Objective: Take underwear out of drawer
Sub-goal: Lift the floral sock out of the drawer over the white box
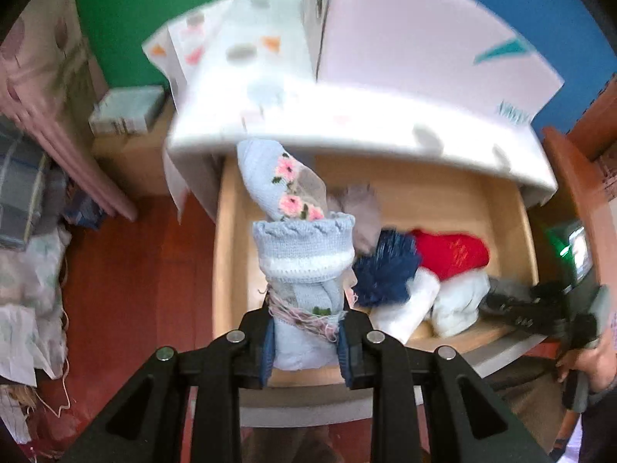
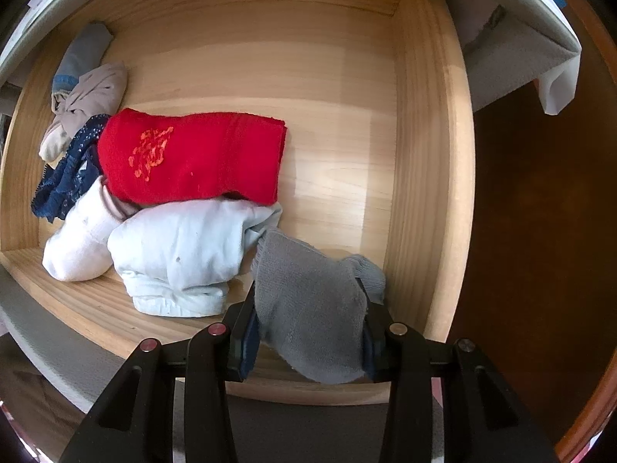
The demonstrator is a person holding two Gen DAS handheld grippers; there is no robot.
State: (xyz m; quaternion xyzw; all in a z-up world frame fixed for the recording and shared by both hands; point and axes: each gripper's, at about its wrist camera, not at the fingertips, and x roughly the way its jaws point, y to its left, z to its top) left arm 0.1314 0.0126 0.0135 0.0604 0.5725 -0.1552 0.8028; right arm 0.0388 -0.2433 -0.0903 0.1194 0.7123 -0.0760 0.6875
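An open pale-wood drawer (image 2: 239,50) seen from above. At left, the left gripper (image 1: 306,341) pinches a rolled light-blue knitted garment with pink embroidered flowers (image 1: 300,247), its jaws nearly closed on the fabric, above the drawer's left end. Inside lie more folded pieces — a navy lace item (image 2: 65,181), a red cloth with orange stitching (image 2: 193,154), a white bundle (image 2: 177,247). At right, the right gripper (image 2: 308,341) clamps a grey knitted garment (image 2: 308,308) just over the drawer's front edge, beside the white bundle.
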